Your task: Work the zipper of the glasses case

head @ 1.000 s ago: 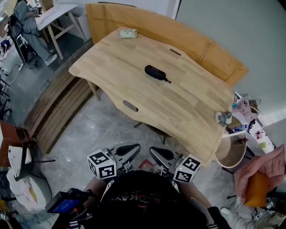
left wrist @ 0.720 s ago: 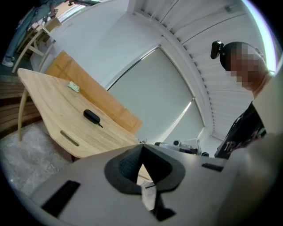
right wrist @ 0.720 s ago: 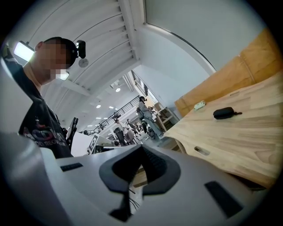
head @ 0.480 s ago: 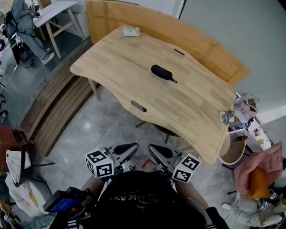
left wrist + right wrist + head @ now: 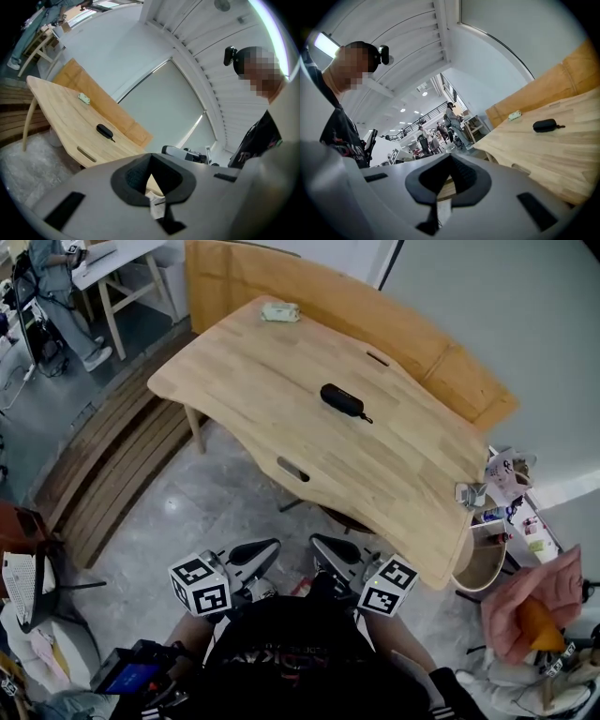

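A black zipped glasses case [image 5: 341,399] lies near the middle of the light wooden table [image 5: 253,381], with its pull cord pointing to the right. It also shows small and far off in the left gripper view [image 5: 104,131] and the right gripper view [image 5: 545,124]. Both grippers are held low, close to my body and well short of the table's near edge. My left gripper [image 5: 270,547] is shut with nothing in it [image 5: 151,174]. My right gripper [image 5: 320,543] is shut and empty too [image 5: 449,174].
A small pale green packet [image 5: 279,311] lies at the table's far corner, and a small grey object [image 5: 469,493] sits at its right edge. A wooden board [image 5: 441,352] leans behind the table. A round bin [image 5: 483,563] and a pink cloth [image 5: 534,601] are at the right; wooden slats [image 5: 112,465] lie at the left.
The head view has shifted slightly, so the table and case sit a little further right in the frame. Both grippers stay shut near my body.
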Action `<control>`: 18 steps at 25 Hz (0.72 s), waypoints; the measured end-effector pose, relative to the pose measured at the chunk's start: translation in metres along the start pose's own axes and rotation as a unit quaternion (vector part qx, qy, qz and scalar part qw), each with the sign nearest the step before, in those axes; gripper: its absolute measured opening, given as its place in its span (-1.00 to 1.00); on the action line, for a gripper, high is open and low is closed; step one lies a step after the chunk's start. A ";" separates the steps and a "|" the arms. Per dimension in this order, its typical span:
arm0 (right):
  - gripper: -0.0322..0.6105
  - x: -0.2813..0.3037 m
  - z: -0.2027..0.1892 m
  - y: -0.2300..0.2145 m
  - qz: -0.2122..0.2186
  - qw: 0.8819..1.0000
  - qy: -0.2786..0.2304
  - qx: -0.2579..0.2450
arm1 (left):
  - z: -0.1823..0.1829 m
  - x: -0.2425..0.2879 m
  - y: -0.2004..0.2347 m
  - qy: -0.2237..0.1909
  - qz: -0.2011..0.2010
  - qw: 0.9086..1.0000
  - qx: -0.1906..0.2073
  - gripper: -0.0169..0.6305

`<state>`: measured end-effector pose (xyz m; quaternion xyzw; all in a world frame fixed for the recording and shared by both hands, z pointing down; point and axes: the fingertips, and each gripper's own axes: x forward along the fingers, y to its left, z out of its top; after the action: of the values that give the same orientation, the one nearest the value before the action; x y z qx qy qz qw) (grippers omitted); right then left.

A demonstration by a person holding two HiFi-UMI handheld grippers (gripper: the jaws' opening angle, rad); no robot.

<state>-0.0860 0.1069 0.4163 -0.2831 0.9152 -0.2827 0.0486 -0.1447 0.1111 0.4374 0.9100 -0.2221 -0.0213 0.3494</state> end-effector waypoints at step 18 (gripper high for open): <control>-0.75 0.000 0.073 -0.245 -0.115 0.984 0.074 -0.114 | 0.038 0.092 0.023 0.008 0.045 0.998 0.037 -0.91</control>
<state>0.0525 -0.0952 0.4890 -0.3682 0.9040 -0.2001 -0.0849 -0.0780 0.0332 0.4340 0.9115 -0.2605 0.0104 0.3181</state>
